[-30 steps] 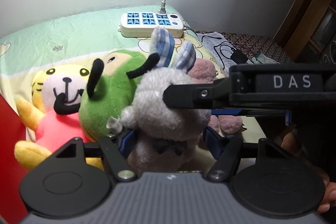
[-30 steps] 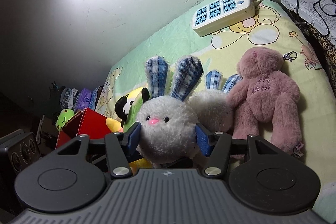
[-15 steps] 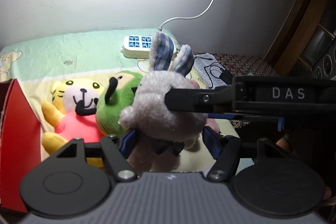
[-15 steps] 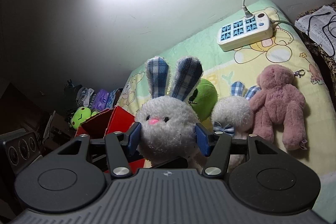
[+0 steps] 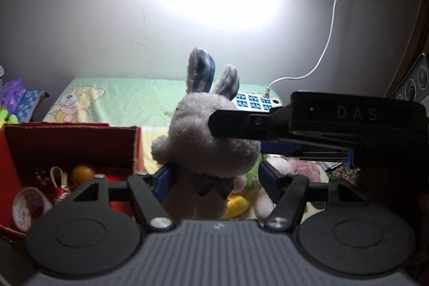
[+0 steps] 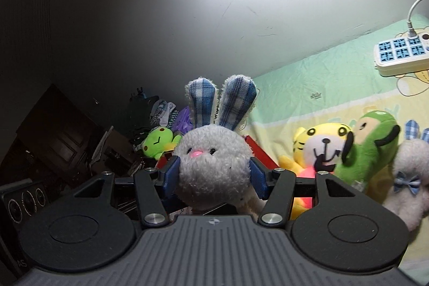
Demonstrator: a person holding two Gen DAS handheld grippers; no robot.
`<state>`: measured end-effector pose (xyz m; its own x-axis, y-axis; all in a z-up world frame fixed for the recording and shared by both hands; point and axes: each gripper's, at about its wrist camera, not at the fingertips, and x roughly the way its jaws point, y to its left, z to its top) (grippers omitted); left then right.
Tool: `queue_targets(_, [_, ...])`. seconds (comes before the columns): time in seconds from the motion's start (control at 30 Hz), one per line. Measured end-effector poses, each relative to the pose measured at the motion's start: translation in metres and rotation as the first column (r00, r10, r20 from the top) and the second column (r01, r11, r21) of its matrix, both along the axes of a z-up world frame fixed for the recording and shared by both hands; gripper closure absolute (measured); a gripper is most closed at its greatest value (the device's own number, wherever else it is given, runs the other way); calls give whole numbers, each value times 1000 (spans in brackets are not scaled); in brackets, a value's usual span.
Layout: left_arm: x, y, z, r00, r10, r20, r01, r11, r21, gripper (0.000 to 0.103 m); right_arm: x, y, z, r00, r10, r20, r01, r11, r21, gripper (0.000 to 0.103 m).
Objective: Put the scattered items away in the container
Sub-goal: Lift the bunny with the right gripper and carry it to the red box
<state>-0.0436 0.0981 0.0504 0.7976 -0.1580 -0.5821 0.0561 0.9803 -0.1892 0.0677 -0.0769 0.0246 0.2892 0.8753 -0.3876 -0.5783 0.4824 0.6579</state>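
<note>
A grey bunny plush [image 5: 206, 141] with blue plaid ears is held off the bed by both grippers. My left gripper [image 5: 214, 178] is shut on its body by the dark bow. My right gripper [image 6: 214, 176] is shut on its head [image 6: 214, 165], and one of its fingers [image 5: 228, 122] crosses the head in the left wrist view. The open red box [image 5: 69, 136] sits low at the left with small items inside, and its rim [image 6: 261, 152] shows behind the bunny's head. On the bed lie a yellow tiger plush [image 6: 324, 144], a green plush [image 6: 372, 141] and a second bunny [image 6: 410, 168].
A white power strip [image 6: 402, 52] with its cord lies at the back of the green cartoon sheet [image 5: 128, 98]. A pink bear [image 5: 303, 168] lies on the right. A green frog toy [image 6: 158, 141] and clutter sit past the box. A wall runs behind the bed.
Both grippers have risen and swung left with the bunny between them. The red box has come into view under and left of the bunny, and the other plush toys have slid right.
</note>
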Motion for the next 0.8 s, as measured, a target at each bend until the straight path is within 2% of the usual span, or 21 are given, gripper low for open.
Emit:
queue_targets(0.17, [-3,57,4,999,40,1,-40,999,6,34,-10,61,5,1000,27,13,-27,1000,-4,45])
queue_targets(0.4, [-7,127,4,998,63,-27,-62,998,21,34,-21,131,-1,999,36,-14,-36,999,-11,45])
queue_targets(0.6, [-6,172,-16,993,78,-87,-76,997,24,34,-27,176,-21,997,51,-62,-53,998,-42,45])
queue_targets(0.8, [4,203,-46,980,110,-166,-105,994,39,34,-31,216,-45,984,67,-162,-78,995,-65,45])
